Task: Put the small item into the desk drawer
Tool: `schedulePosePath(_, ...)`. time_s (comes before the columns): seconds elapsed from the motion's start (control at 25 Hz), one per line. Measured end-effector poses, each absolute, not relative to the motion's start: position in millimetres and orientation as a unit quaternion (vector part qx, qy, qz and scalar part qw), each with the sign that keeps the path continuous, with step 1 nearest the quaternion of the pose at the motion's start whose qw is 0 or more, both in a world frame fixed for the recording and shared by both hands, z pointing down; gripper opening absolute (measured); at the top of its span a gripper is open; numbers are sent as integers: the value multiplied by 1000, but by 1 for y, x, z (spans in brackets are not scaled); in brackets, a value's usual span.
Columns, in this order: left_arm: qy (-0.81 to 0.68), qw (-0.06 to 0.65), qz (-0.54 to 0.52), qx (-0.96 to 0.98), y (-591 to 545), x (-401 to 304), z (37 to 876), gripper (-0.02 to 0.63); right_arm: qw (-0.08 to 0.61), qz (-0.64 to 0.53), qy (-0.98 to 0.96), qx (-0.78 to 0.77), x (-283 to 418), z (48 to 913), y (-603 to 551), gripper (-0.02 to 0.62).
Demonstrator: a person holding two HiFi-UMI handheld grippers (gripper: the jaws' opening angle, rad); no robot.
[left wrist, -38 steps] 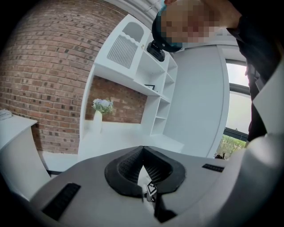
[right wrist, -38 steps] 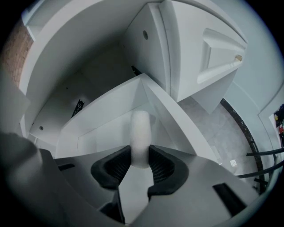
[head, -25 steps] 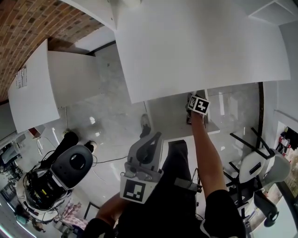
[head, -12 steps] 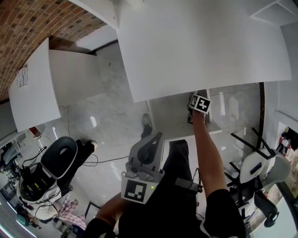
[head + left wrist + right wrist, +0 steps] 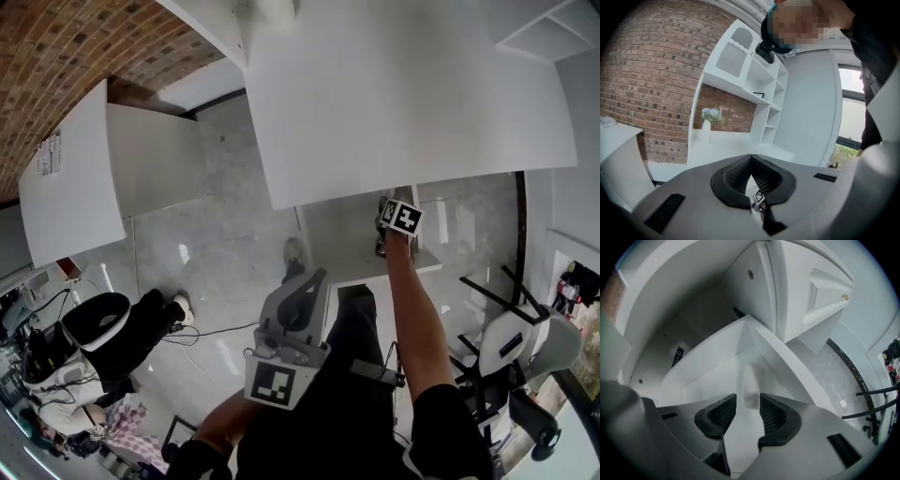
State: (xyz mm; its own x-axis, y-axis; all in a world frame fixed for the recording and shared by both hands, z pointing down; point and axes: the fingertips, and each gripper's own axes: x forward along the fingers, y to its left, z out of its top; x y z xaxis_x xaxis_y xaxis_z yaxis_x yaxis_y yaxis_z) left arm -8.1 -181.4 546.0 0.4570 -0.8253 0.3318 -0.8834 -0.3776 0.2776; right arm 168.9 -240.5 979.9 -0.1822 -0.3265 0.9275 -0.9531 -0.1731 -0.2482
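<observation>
Right gripper (image 5: 747,400), jaws opening, left the item (image 5: 751,384) loose inside the drawer (image 5: 705,363): placing looked done; left gripper (image 5: 751,158) was clenched, empty.

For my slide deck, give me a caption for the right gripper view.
Right gripper, jaws opening, over a small white item free just beyond their tips, inside the open drawer.

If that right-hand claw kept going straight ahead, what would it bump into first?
Probably the small pale oblong item right at the tips of the right gripper, whose jaws are opening around it. Behind it lies the floor of the white open drawer. Depth is hard to judge.
</observation>
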Motion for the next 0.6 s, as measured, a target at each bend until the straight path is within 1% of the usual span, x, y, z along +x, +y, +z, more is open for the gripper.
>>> schedulePosePath(0.4, -514, 182, 41, 837, -178, -23, 502, 23, 277, 521, -574, 568, 163, 934, -225, 163)
schedulePosePath(0.6, -511, 176, 27, 841, -170, -29, 482, 23, 261, 511, -587, 571, 160, 898, -224, 126)
